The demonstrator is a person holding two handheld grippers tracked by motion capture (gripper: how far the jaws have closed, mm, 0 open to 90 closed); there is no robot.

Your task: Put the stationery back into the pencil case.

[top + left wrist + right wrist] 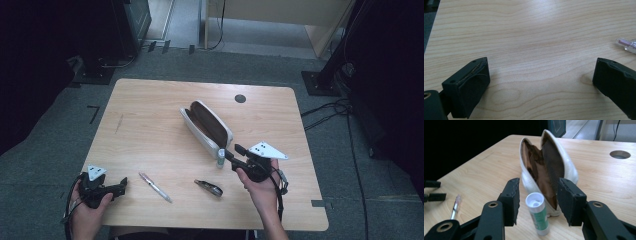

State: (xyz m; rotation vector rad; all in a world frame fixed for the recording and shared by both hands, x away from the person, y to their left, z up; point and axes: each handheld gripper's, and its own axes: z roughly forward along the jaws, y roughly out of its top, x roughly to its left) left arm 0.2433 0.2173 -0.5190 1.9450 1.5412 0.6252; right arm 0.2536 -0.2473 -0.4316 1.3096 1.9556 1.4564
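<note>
Nearest the person, the left gripper rests low at the front left corner of the surface, its jaws wide apart with bare wood between them; it seems parked there to stay out of the way. Its own view catches the clear end of the pen just past one jaw, while the high view shows that whole pen lying slantwise, with a dark folded tool further right. The right gripper is held out toward the glue stick, which stands upright on the surface just in front of the pencil case. The jaws stand apart on either side of the stick without touching it, likely lined up either to grasp it or having set it down. The right gripper view shows the gap at each pad and the case's brown lining; the high view shows the case lying open diagonally mid-surface, the stick at its near end.
</note>
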